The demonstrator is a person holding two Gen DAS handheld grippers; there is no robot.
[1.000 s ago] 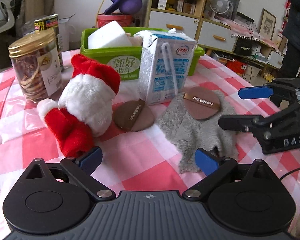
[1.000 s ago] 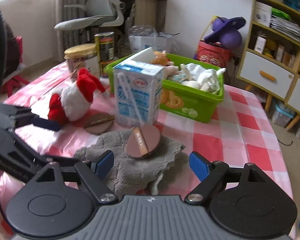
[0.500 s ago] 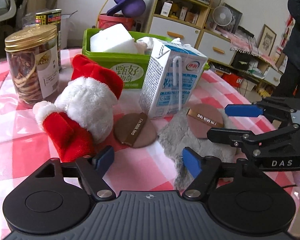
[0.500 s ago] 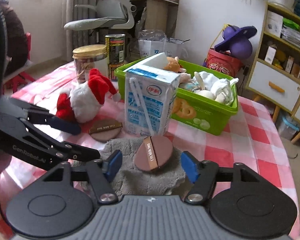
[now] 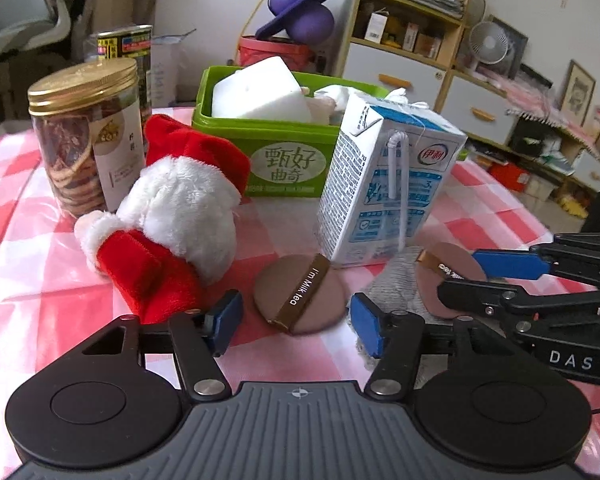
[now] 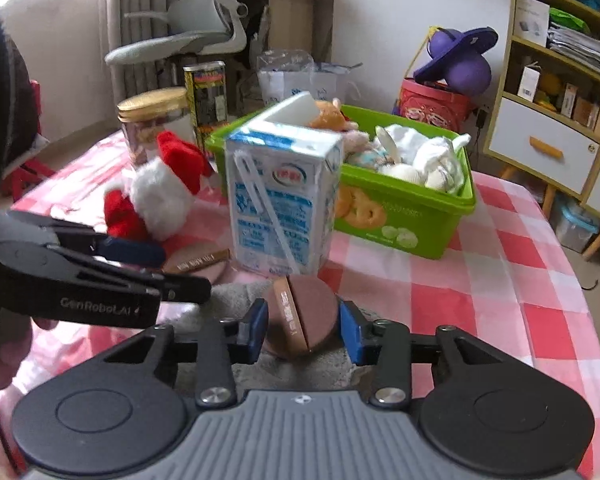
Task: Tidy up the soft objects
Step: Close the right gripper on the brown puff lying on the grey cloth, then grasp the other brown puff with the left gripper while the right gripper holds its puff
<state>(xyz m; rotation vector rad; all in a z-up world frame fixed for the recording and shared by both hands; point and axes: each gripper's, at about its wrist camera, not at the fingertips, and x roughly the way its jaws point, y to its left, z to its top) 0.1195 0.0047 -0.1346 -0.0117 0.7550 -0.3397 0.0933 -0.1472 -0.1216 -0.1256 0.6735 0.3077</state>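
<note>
2 brown powder puffs are the things in hand. The near puff (image 6: pixel 302 316) lies on a grey cloth (image 5: pixel 396 280) on the table (image 6: pixel 496 280); the right hand-held gripper (image 6: pixel 303 326) has just been closing and its blue pads now sit against the puff's edges, gripping it. The other puff (image 5: pixel 298 300) lies flat on the table between the left hand-held gripper's (image 5: pixel 296 320) pads, which have just been closing but stand apart from it. Both puffs look light, soft and squashy, so I judge an edge-to-edge pinch across the disc or its ribbon band best. Much of the cloth hides under the right hand-held gripper, and the green bin (image 6: pixel 404 216) partly hides behind the milk carton (image 6: pixel 280 204).
</note>
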